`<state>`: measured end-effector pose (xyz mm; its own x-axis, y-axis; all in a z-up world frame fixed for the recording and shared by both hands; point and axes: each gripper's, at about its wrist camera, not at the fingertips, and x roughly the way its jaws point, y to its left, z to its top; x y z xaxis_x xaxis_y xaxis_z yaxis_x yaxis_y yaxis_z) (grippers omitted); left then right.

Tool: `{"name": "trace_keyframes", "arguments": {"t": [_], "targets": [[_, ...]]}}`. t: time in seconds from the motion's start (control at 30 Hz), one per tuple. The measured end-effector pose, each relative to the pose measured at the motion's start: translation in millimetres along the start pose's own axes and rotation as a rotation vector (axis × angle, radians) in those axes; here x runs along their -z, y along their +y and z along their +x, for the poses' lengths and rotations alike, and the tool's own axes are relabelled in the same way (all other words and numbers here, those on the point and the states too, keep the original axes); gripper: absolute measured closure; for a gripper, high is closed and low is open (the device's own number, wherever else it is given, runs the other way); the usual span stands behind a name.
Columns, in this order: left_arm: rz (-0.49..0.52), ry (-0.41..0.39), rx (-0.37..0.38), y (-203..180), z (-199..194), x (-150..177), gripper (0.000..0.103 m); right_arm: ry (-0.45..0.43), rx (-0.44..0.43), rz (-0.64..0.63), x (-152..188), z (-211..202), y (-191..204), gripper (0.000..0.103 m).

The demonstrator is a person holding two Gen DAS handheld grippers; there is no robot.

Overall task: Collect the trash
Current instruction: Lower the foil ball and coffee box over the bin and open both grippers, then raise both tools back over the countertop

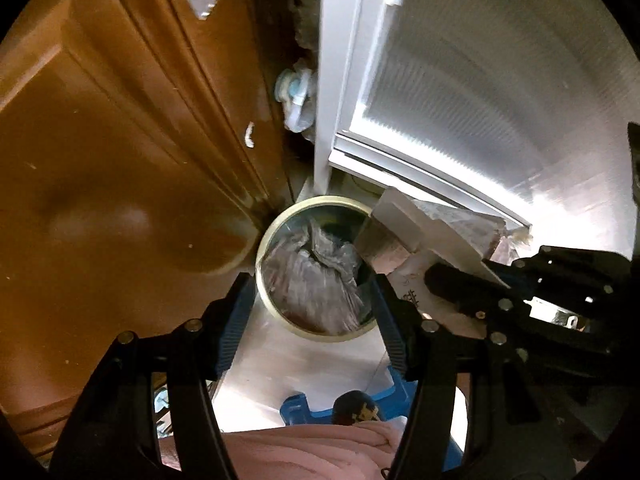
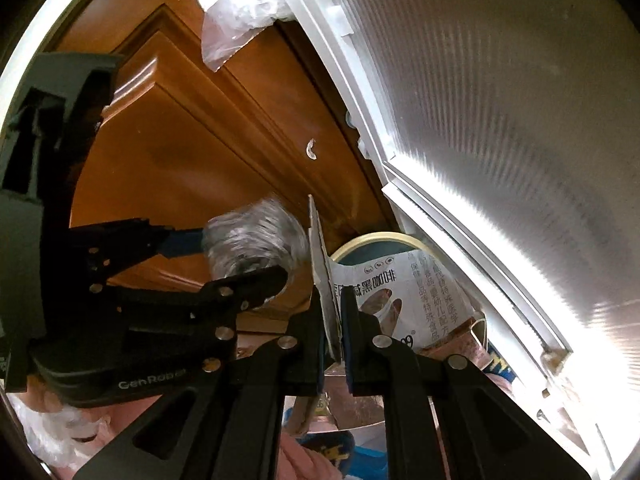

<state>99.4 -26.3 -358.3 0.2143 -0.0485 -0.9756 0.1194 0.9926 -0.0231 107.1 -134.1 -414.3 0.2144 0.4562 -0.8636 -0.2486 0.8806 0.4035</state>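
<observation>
A round bin [image 1: 316,266] sits on the floor directly ahead of the left gripper [image 1: 310,304], framed between its two spread fingers. Crumpled wrapping [image 1: 316,276] lies inside the bin. A wooden door [image 1: 120,140] rises to the left of the gripper, touching the bin's left edge. A ribbed panel [image 1: 500,100] stands to the right, behind the bin. The right gripper [image 2: 334,320] comes in from the left gripper's right side, with a flattened carton [image 2: 404,292] clamped between its fingers, the carton reaching over the bin's right rim. A slipper [image 1: 356,406] lies below, nearer than the bin.
</observation>
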Motion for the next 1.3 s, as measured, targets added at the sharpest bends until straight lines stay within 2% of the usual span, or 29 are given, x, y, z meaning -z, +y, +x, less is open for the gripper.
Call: {"name": "trace_keyframes", "arguments": {"t": [0.1, 0.17, 0.27, 0.47, 0.63, 0.93, 1.17, 1.3], "targets": [[-0.019, 0.001, -0.015, 9.1, -2.0, -0.7, 0.036, -0.005, -0.006, 0.012, -4.3, 4.1, 0.7, 0.091], [-0.032, 0.0, -0.012, 14.9, -4.8, -0.5, 0.034, -0.016, -0.005, 0.015, -6.6, 4.6, 0.7, 0.081], [-0.038, -0.005, -0.012, 20.3, -9.8, 0.3, 0.03, -0.031, -0.008, 0.016, -9.7, 4.0, 0.1, 0.073], [-0.027, -0.013, -0.022, 19.8, -20.0, 3.9, 0.03, -0.039, 0.013, -0.012, -9.6, -0.3, 7.5, 0.072], [-0.008, -0.037, -0.025, 11.4, -39.1, 10.2, 0.03, -0.036, 0.039, -0.038, -4.2, -21.9, 16.4, 0.072], [0.031, -0.141, 0.016, -11.4, -108.7, 33.1, 0.03, 0.015, 0.152, -0.154, 16.1, -73.8, 42.9, 0.072], [0.106, -0.253, 0.012, -30.9, -167.5, 59.5, 0.03, -0.044, 0.229, -0.222, 28.2, -129.6, 77.8, 0.069], [0.112, -0.299, 0.015, -28.3, -190.3, 66.4, 0.03, -0.074, 0.281, -0.28, 33.4, -154.2, 98.0, 0.069]]}}
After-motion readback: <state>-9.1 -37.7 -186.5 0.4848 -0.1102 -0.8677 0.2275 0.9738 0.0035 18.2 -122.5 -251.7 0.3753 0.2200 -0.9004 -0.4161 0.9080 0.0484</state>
